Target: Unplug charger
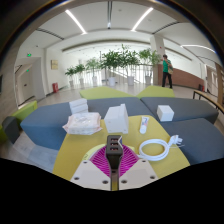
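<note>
Yellow desk point(85, 150) carries a white cable coil point(154, 149) just ahead of the gripper point(114, 160). We see a dark charger point(114, 147) clamped between both fingers, apparently already free of any socket; we judge only set-down remains.

Table point(70, 150) yellow; cable coil point(155, 150) white; sofa point(50, 120) grey-blue; plants point(110, 62) green.
</note>
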A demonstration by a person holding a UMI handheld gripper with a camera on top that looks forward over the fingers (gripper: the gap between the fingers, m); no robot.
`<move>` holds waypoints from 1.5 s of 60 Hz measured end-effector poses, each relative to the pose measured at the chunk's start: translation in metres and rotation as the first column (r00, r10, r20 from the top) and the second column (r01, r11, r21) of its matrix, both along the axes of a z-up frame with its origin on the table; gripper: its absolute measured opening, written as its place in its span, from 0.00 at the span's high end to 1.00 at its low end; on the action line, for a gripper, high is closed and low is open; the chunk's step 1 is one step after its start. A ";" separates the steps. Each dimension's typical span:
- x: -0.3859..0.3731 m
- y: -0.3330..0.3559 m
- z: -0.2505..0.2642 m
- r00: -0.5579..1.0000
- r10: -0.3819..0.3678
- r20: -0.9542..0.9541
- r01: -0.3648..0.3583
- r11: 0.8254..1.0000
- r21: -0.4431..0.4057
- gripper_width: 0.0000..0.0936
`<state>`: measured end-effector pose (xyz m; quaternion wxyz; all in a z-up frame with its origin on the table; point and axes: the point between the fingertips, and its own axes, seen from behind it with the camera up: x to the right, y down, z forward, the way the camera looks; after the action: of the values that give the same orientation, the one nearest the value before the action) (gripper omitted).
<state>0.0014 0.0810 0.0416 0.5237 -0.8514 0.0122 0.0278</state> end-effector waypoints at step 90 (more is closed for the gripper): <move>0.099 -0.137 0.033 0.999 -0.009 0.050 0.021 0.972 -0.234 0.11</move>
<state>0.1006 -0.0558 0.0748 0.4199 -0.9075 0.0090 0.0016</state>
